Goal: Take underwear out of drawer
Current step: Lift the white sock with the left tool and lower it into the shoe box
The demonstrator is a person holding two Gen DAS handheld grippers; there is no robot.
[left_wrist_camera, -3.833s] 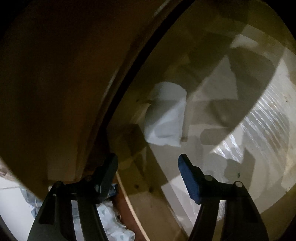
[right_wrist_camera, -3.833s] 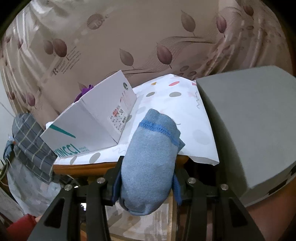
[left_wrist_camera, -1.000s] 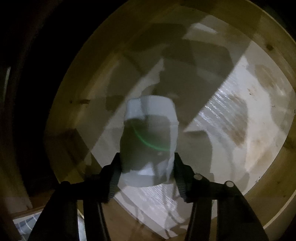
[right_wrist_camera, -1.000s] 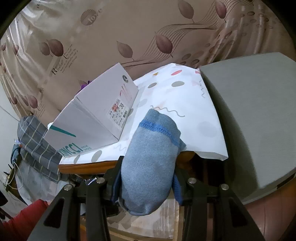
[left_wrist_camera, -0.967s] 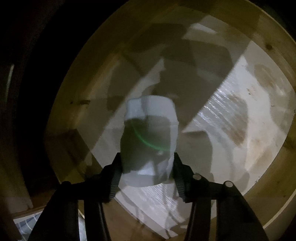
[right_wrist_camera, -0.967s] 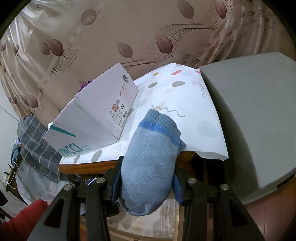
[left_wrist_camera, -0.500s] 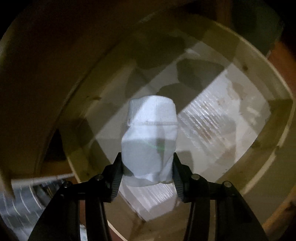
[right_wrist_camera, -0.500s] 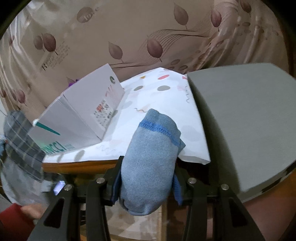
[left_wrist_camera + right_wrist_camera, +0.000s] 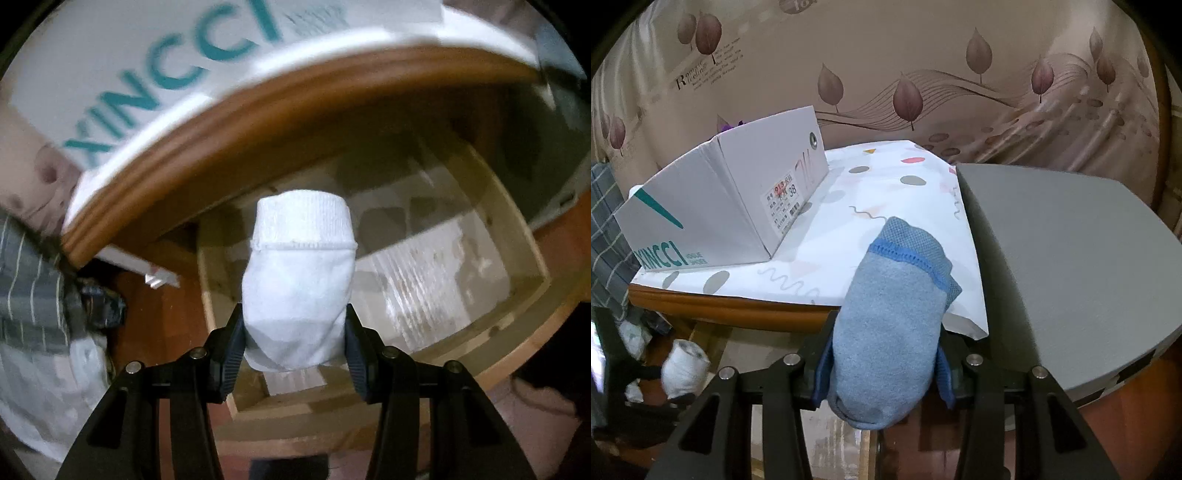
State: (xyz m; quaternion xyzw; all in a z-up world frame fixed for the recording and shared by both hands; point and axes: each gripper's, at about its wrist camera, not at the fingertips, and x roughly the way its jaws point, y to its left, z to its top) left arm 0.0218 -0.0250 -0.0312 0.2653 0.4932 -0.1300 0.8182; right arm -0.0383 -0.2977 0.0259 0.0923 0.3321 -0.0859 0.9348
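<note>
In the left wrist view, a white rolled bundle is squeezed between the jaws of the left gripper. It looks like rolled underwear, though it could be a sock. It is held up in the air over the open drawer. The drawer is made of pale wood, and no other clothes are seen on the part of its bottom that shows. The brown edge of the counter curves across the top of the view. A white shoe box with green letters sits on the counter near that edge. The picture is a bit blurred.

In the right wrist view, a blue rolled bundle is clamped between the jaws of the right gripper. It is held in front of the counter's front edge. A spotted white cloth is spread on the counter. The shoe box stands at the left side of it, and a grey pad lies at the right side. The white bundle is seen low at the left, below the counter edge.

To do this step well, the white bundle should be lifted clear of the counter's edge so it is not bumped. The squeeze should be kept firm, because soft cloth can slip out. A bare spot on the spotted cloth should be picked, away from the box.
</note>
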